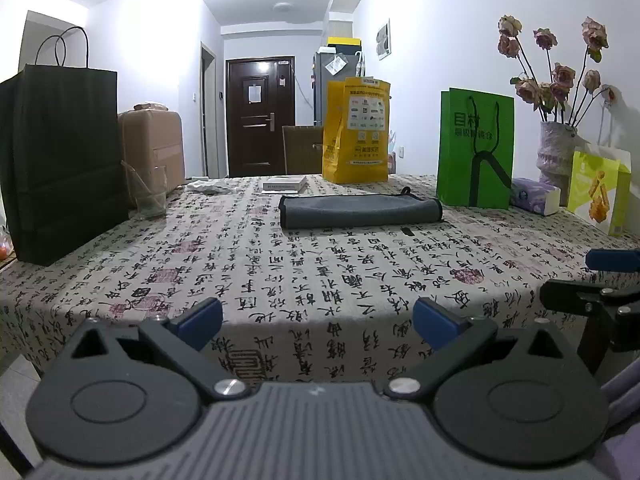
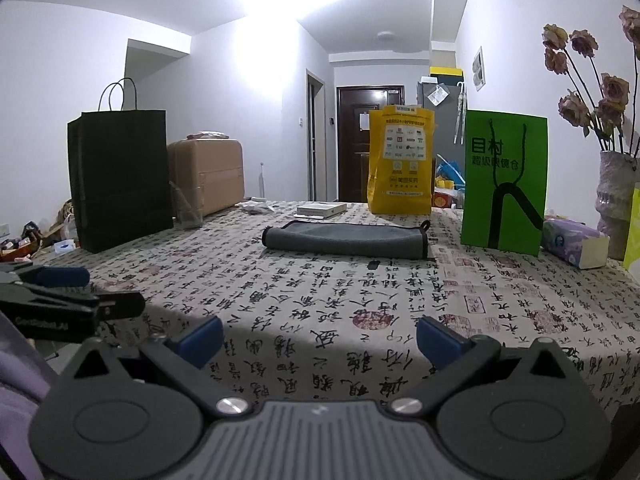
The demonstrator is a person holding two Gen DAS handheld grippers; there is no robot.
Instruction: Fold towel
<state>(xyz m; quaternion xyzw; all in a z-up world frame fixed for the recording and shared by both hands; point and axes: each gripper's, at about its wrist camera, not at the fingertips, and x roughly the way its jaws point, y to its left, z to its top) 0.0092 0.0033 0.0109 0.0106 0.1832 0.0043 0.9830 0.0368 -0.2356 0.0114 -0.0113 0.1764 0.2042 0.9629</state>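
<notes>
Towel, grey and already doubled into a flat band, lies far across the calligraphy-print tablecloth, in front of the yellow bag and green bag. Left gripper and right gripper hang at the near table edge, fingers spread and holding nothing. Judged step: approach; the next move calls for reaching forward to pinch the towel's corners.
</notes>
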